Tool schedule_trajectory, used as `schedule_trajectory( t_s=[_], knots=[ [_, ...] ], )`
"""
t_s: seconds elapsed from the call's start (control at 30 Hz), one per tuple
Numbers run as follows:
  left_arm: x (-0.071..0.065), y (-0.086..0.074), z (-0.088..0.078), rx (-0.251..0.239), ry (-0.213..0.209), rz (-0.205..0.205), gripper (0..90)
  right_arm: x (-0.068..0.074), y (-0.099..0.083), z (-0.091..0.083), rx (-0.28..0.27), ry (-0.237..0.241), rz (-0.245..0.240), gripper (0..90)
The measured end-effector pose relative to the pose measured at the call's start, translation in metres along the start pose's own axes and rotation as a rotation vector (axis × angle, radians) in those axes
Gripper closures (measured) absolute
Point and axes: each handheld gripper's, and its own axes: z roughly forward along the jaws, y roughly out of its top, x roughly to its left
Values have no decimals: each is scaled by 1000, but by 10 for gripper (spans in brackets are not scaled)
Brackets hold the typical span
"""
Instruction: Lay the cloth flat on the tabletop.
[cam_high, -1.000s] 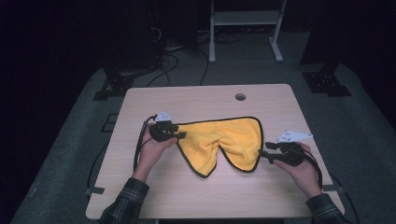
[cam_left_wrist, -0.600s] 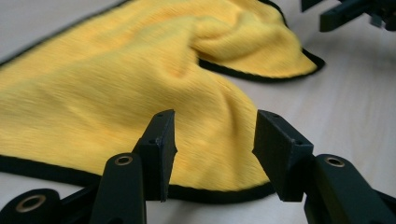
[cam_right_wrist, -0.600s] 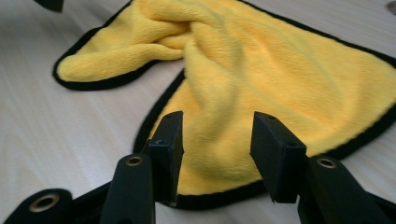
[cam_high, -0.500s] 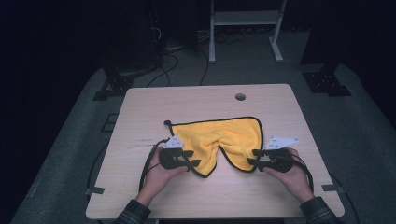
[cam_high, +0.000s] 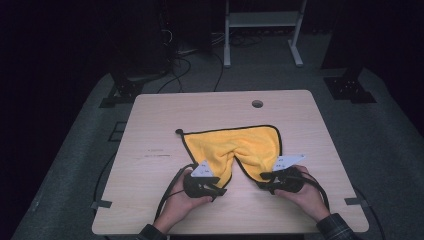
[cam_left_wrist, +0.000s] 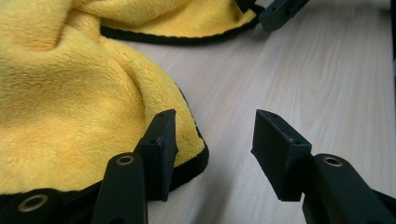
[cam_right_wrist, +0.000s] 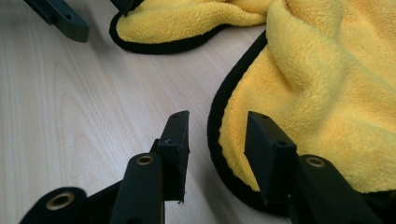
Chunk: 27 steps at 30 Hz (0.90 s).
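A yellow cloth (cam_high: 240, 145) with a black hem lies rumpled on the wooden table (cam_high: 200, 110), its two near corners hanging toward me as lobes. My left gripper (cam_high: 219, 190) is at the near left lobe. In the left gripper view it (cam_left_wrist: 215, 122) stands open, one jaw over the cloth's corner (cam_left_wrist: 93, 116), the other over bare wood. My right gripper (cam_high: 264, 176) is at the near right lobe. In the right gripper view it (cam_right_wrist: 217, 119) straddles the black hem (cam_right_wrist: 215, 126); its jaws have just been closing, and the pads do not press on the cloth (cam_right_wrist: 327, 84).
A round hole (cam_high: 257, 103) sits near the table's far edge. Bare wood lies left of the cloth and along the near edge. Cables (cam_high: 172, 187) trail from the left gripper over the near left table. A white stand (cam_high: 260, 20) is on the floor behind.
My left hand has come from the cloth's far left corner down to its near left lobe. The right hand has moved inward to the near right lobe. The cloth lies much as before.
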Motion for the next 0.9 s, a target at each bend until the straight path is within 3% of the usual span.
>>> schedule_trajectory(
  t_s=[0.2,0.3,0.47,0.63,0.7,0.9],
  knots=[
    [2,-2,11,74,-1,17,497,-1,-1,3,17,7,1,594],
    [2,-2,11,75,5,10,515,-1,-3,5,31,13,-1,601],
    [4,0,11,86,45,8,666,-2,-5,9,66,15,-9,650],
    [10,1,9,109,49,-45,828,-2,-5,8,79,-5,-26,791],
    [12,0,6,111,37,-70,844,-4,-5,6,82,-9,-20,846],
    [21,-6,-13,70,31,-130,850,-12,-6,-5,75,-12,23,857]
  ],
)
